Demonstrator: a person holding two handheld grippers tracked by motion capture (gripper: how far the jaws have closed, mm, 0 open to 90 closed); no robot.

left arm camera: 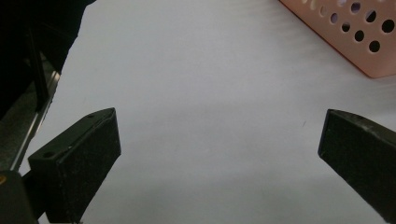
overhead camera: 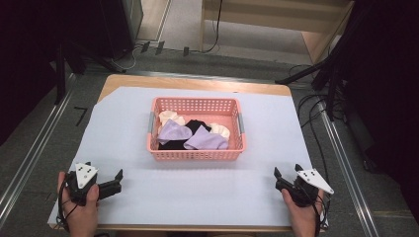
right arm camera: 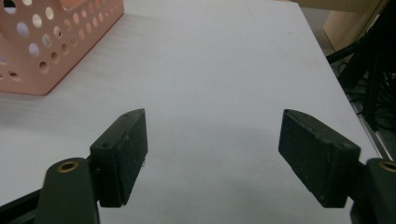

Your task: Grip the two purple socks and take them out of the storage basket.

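Observation:
A pink perforated basket (overhead camera: 195, 153) stands in the middle of the white-covered table (overhead camera: 123, 128). Inside lie lilac socks (overhead camera: 174, 132), cream socks (overhead camera: 170, 117) and black socks (overhead camera: 197, 125), bunched together. My left gripper (overhead camera: 105, 173) rests near the table's front left, held by a hand, its jaws wide apart and pointing toward the basket. My right gripper (overhead camera: 287, 170) sits at the front right, also open. The left gripper (left arm camera: 219, 116) has bare table between its jaws, with a basket corner (left arm camera: 355, 37) at upper right. The right gripper (right arm camera: 215, 114) is likewise empty, with the basket (right arm camera: 46, 42) at upper left.
Bare white table surface lies between the basket and both grippers. A wooden table edge (overhead camera: 197, 83) runs along the far side. Black stand legs and cables (overhead camera: 316, 108) stand on the floor to the right, and metal rails (overhead camera: 34, 148) run on the left.

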